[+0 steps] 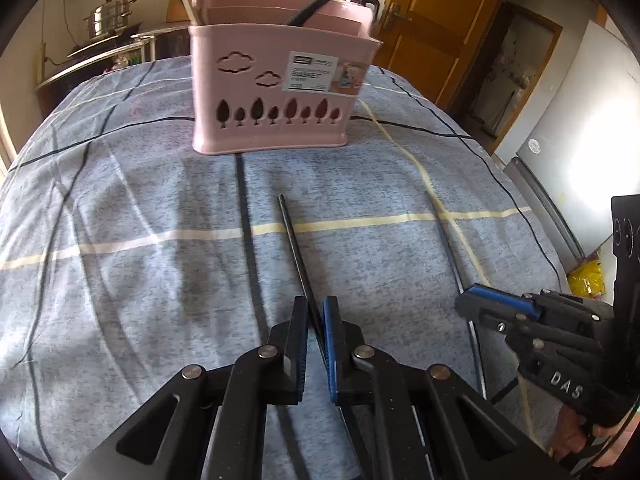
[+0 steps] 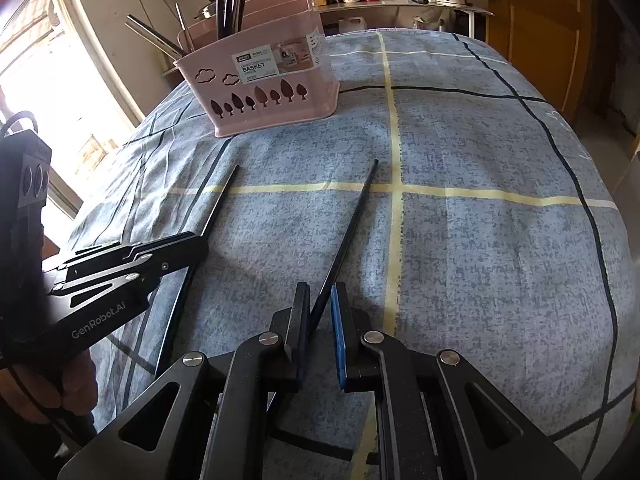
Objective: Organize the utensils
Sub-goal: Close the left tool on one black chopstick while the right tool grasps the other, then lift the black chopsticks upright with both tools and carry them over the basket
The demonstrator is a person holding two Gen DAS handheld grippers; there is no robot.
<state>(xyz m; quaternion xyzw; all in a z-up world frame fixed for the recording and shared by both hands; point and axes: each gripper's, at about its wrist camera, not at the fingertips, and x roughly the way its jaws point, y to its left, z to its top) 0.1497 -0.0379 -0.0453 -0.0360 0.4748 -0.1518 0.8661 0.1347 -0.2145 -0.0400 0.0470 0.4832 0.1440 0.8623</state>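
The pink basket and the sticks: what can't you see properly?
- Pink basket inside: both views, hidden by its front wall.
- Left chopstick's near end: left view, hidden by the left tool.
- Right chopstick's near end: right view, hidden by the right tool.

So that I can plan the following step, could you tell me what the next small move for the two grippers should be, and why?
Probably lift both chopsticks clear of the cloth and carry them toward the pink basket. The left gripper is closed on one black chopstick, the right gripper on another, and the basket already holds similar sticks.
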